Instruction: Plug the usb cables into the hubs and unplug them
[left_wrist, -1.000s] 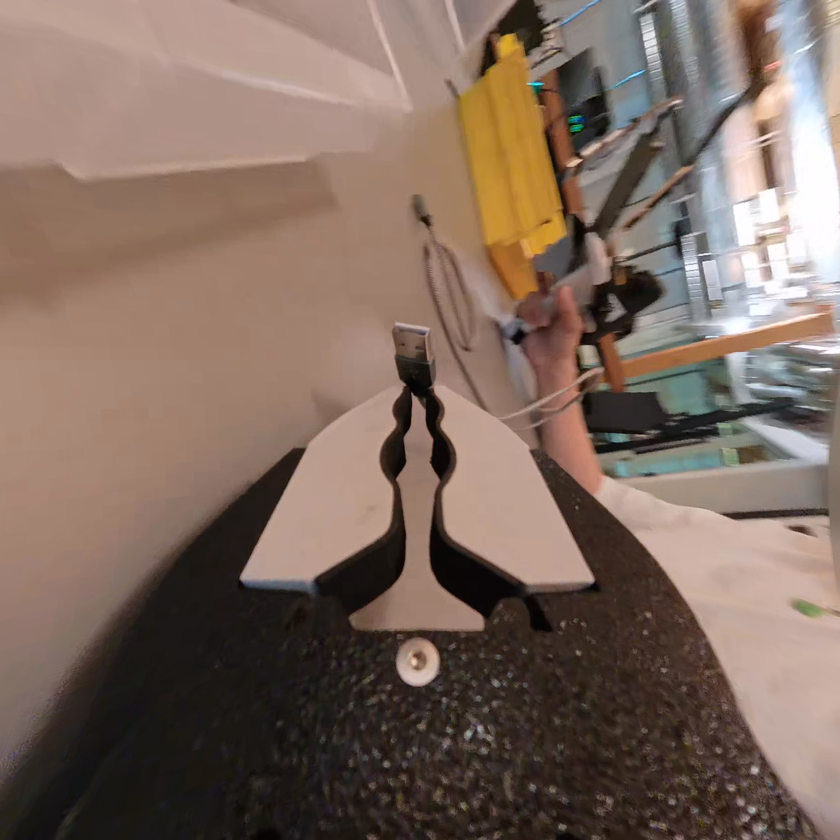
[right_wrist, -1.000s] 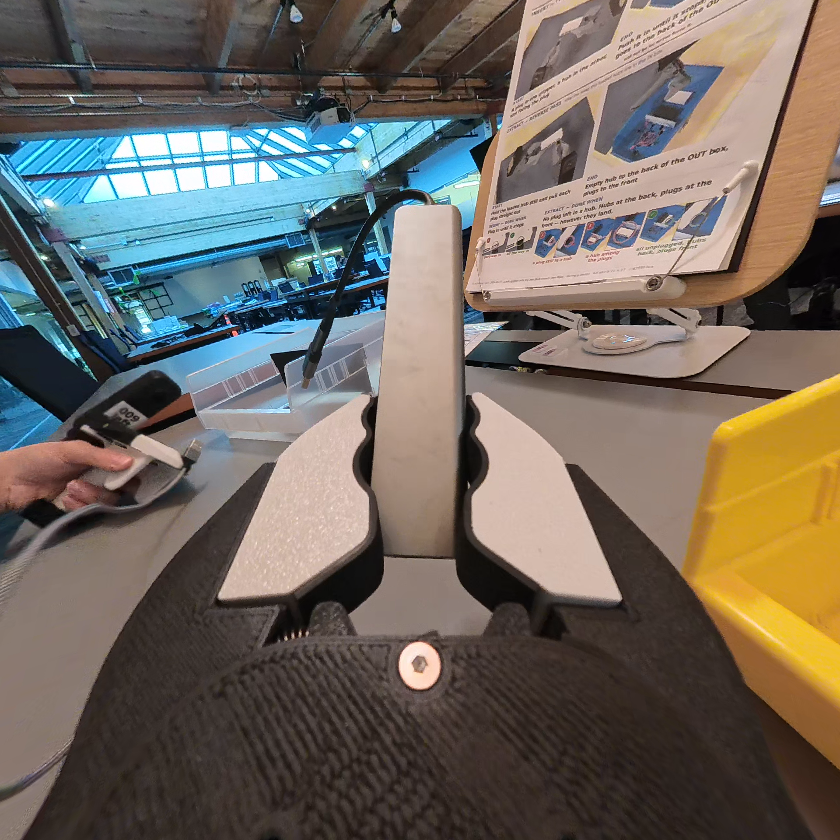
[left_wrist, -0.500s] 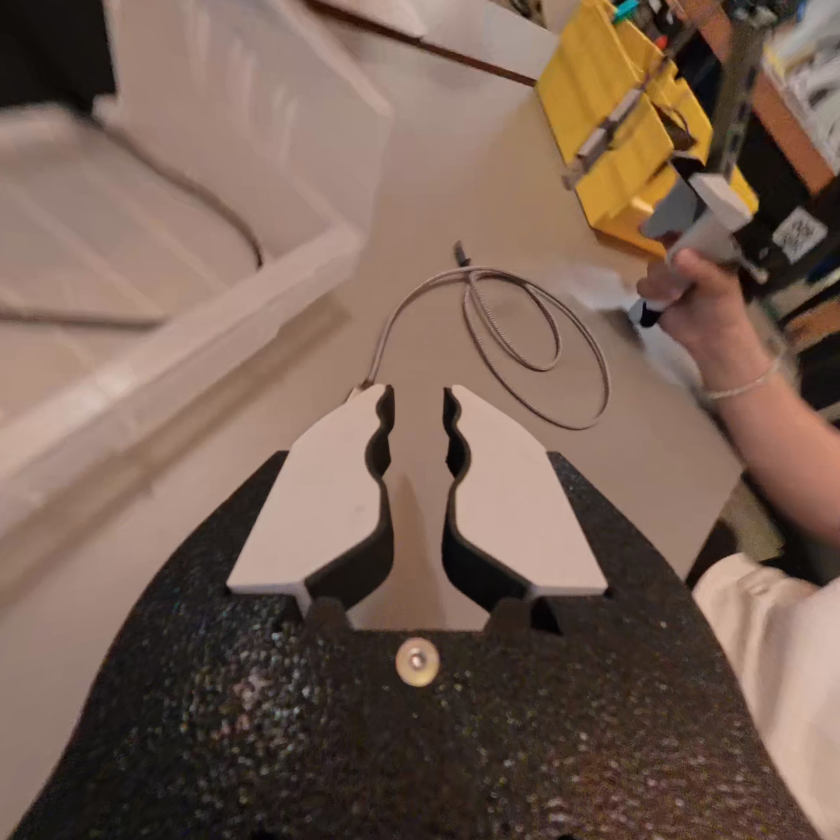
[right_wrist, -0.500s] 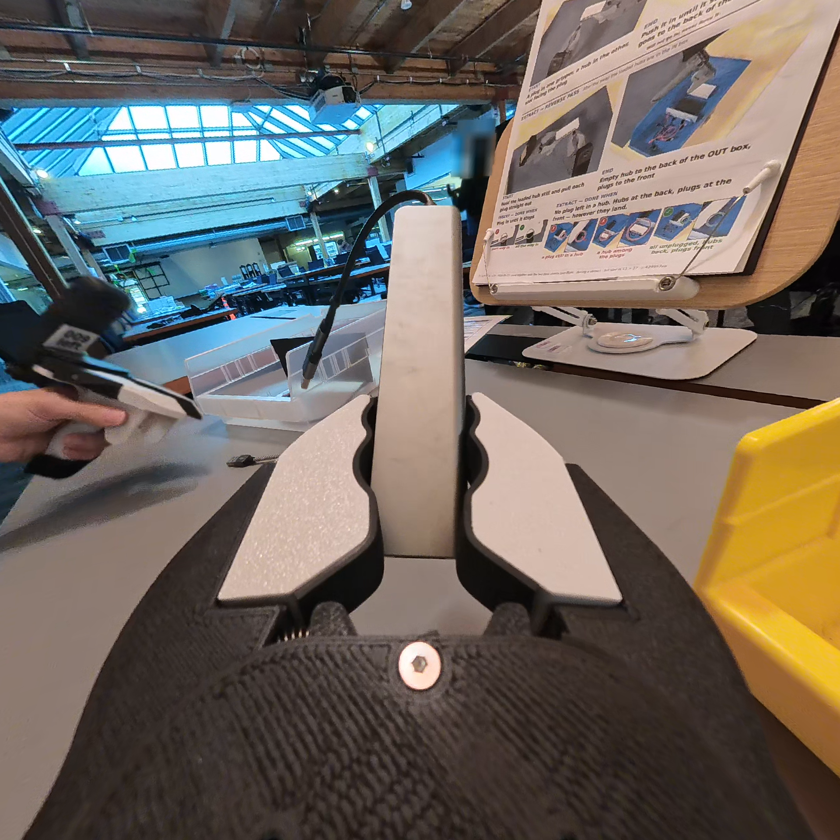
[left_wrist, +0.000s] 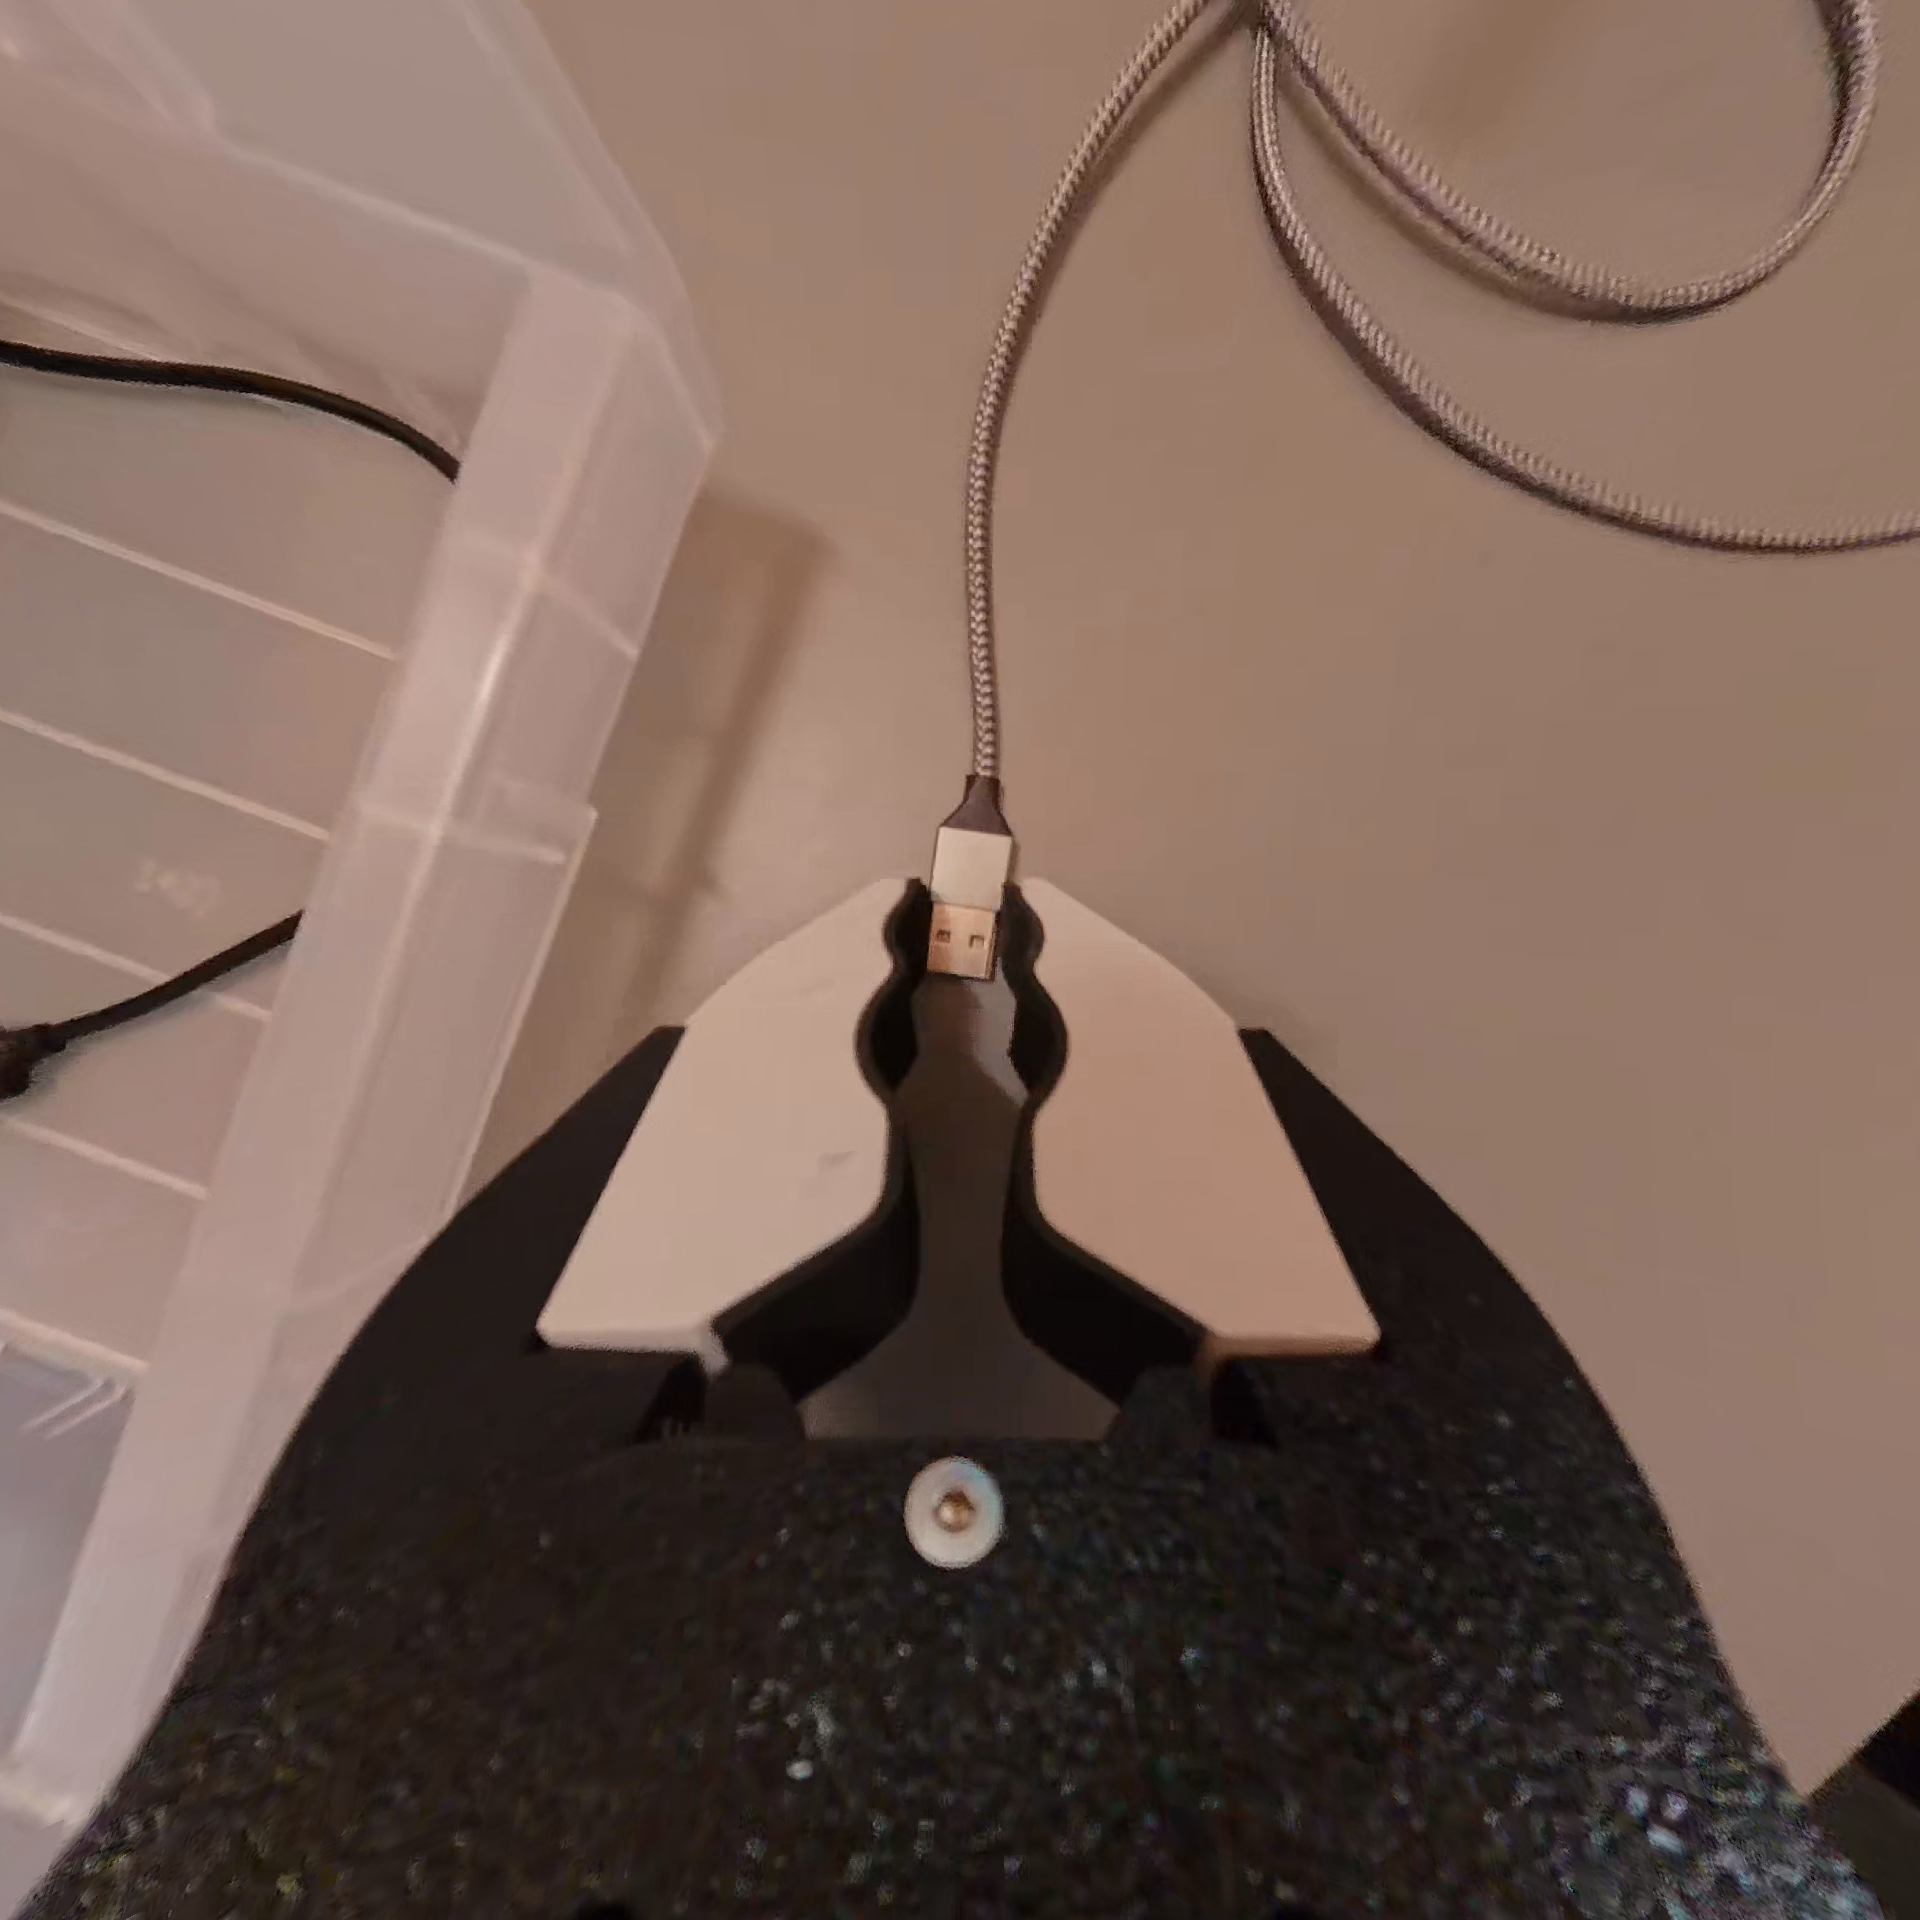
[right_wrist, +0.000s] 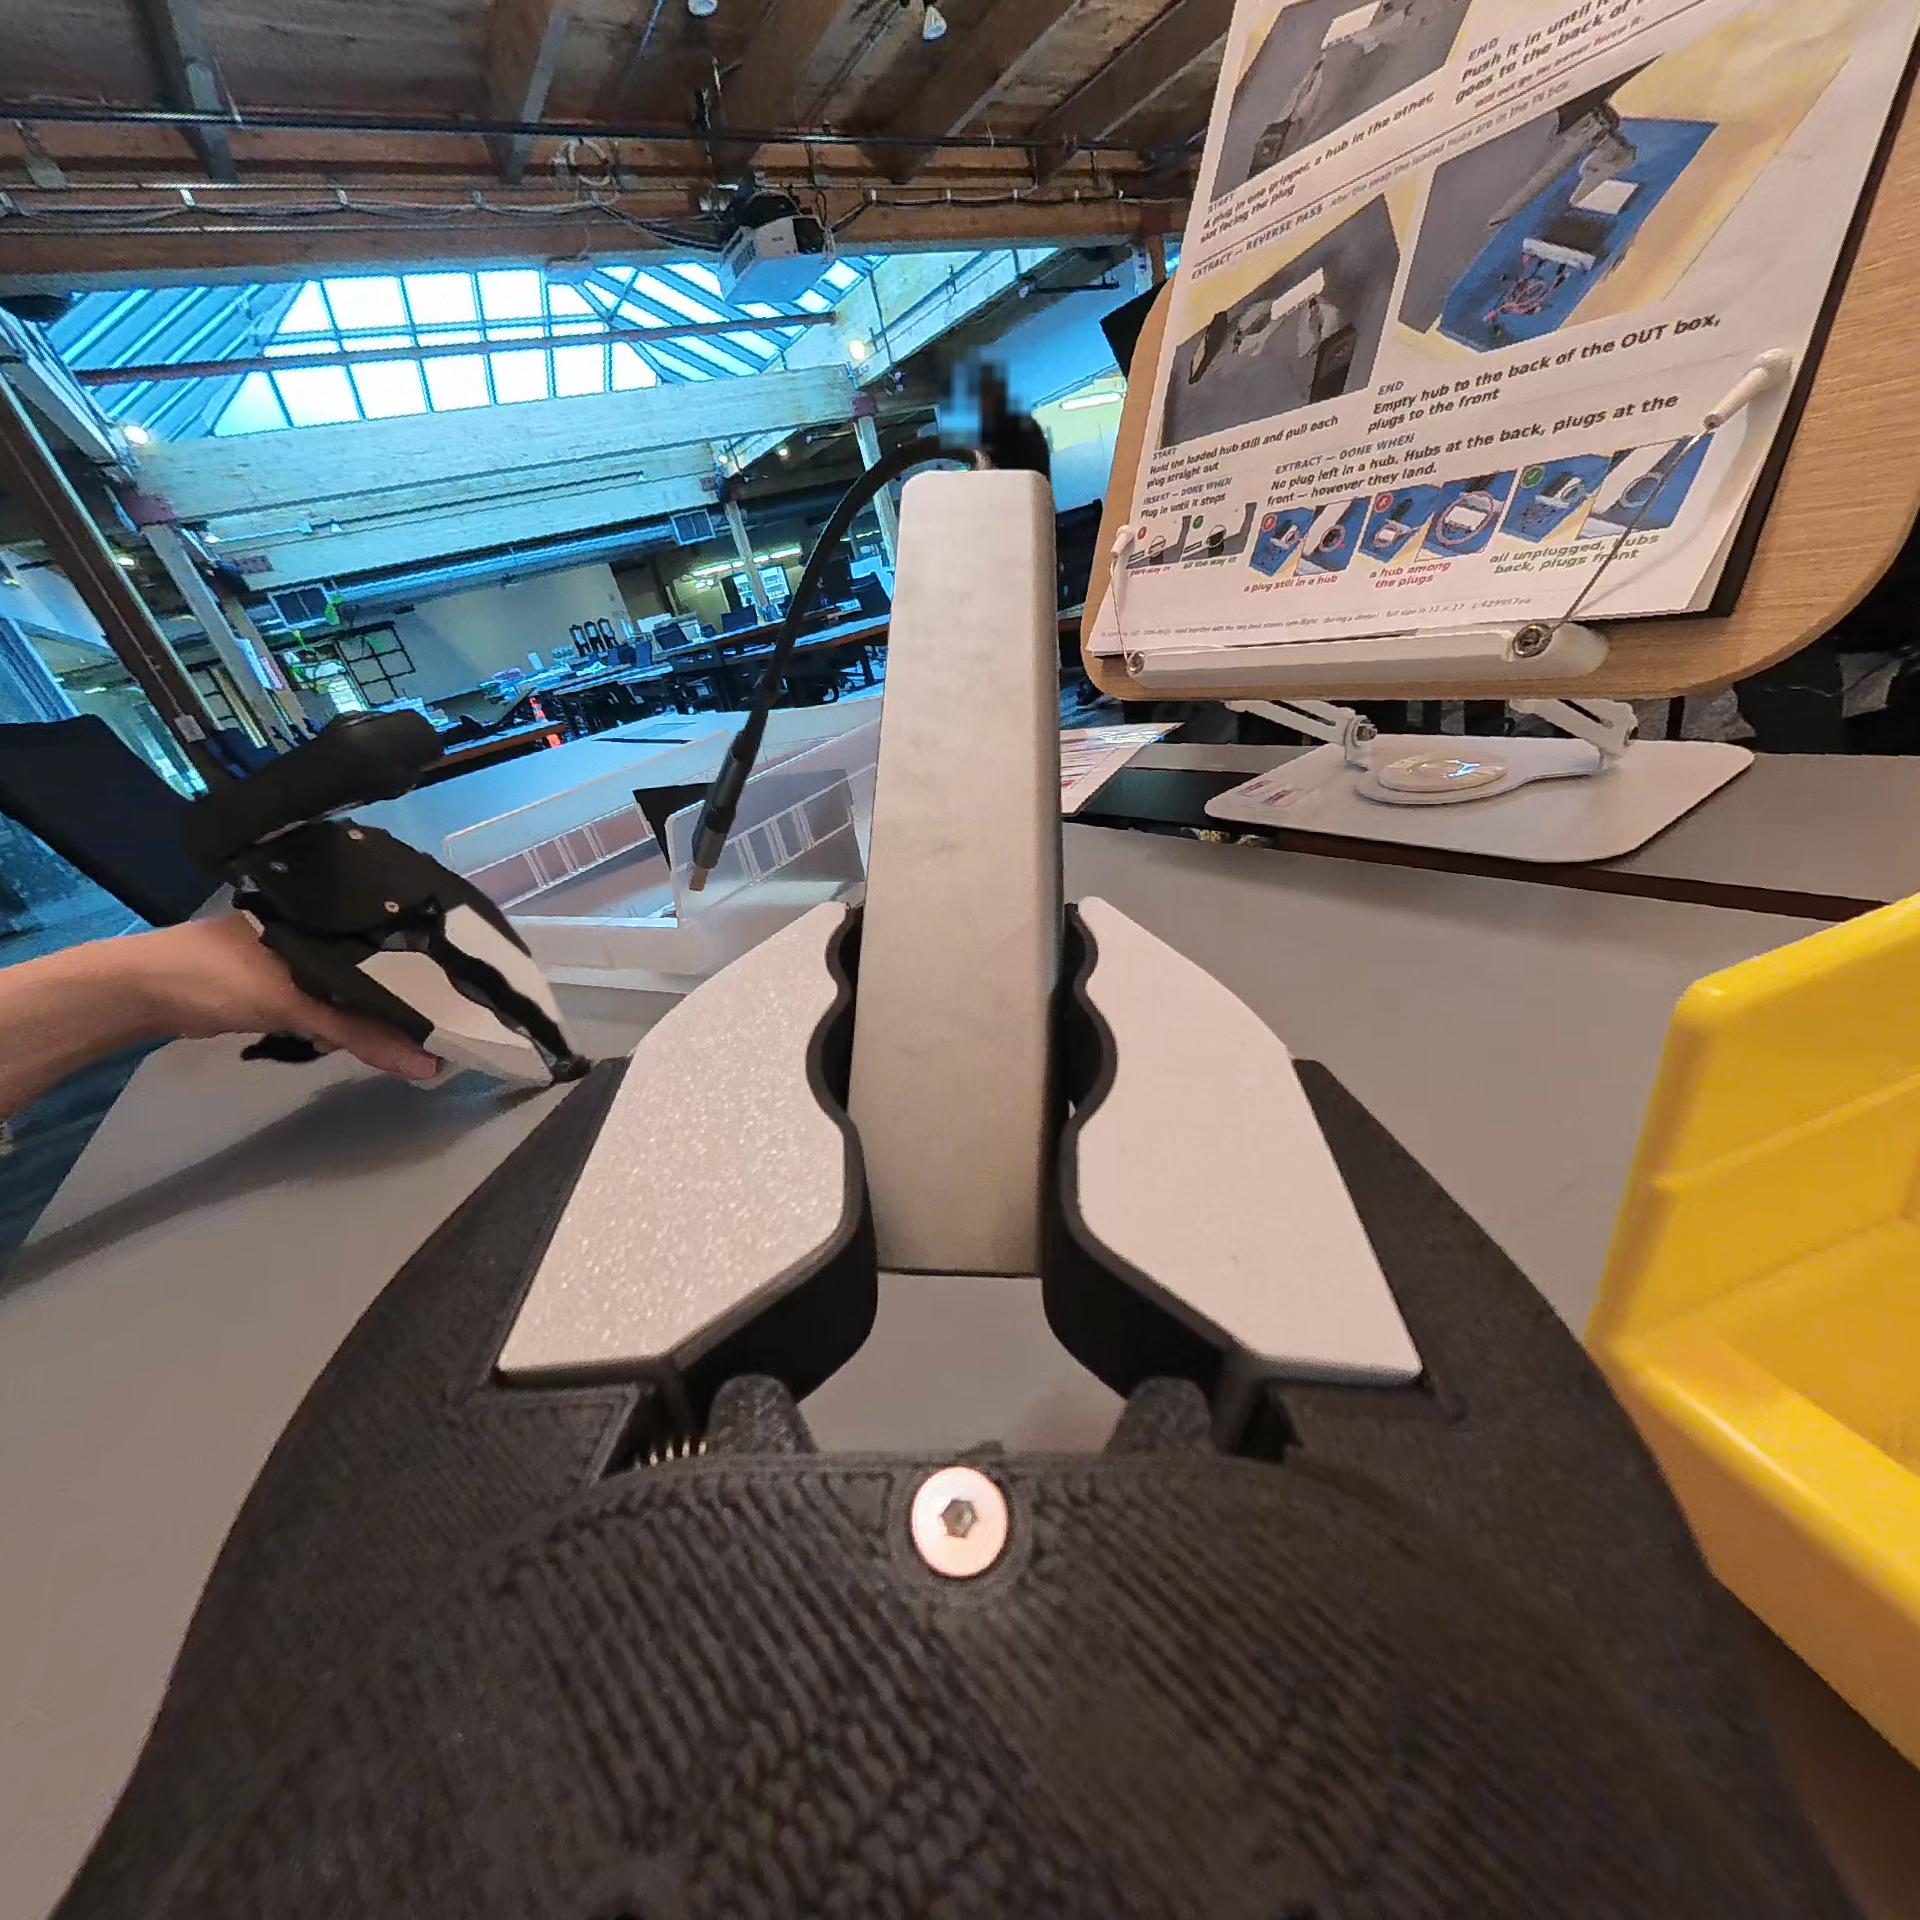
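Note:
In the left wrist view my left gripper (left_wrist: 966, 896) points down at the table, its tips closed on a silver USB-A plug (left_wrist: 968, 920) lying flat. The plug's grey braided cable (left_wrist: 987, 520) runs away and coils on the table. In the right wrist view my right gripper (right_wrist: 961, 909) is shut on a silver hub (right_wrist: 966, 831) and holds it upright. The hub's short black lead (right_wrist: 774, 665) arcs from the top and hangs free. The left gripper also shows in the right wrist view (right_wrist: 556, 1062), tips on the table at the left.
A clear plastic box (left_wrist: 468, 727) with black cables inside stands left of the plug; it also shows in the right wrist view (right_wrist: 623, 831). A yellow bin (right_wrist: 1787, 1195) is close on the right. An instruction sheet on a wooden stand (right_wrist: 1455, 312) is behind. My right fingertips sit around 35 centimeters from my left ones.
The left gripper held the plug in the air, then opened and dropped it on the table. It has now come down and closed on the plug. The right gripper stayed still.

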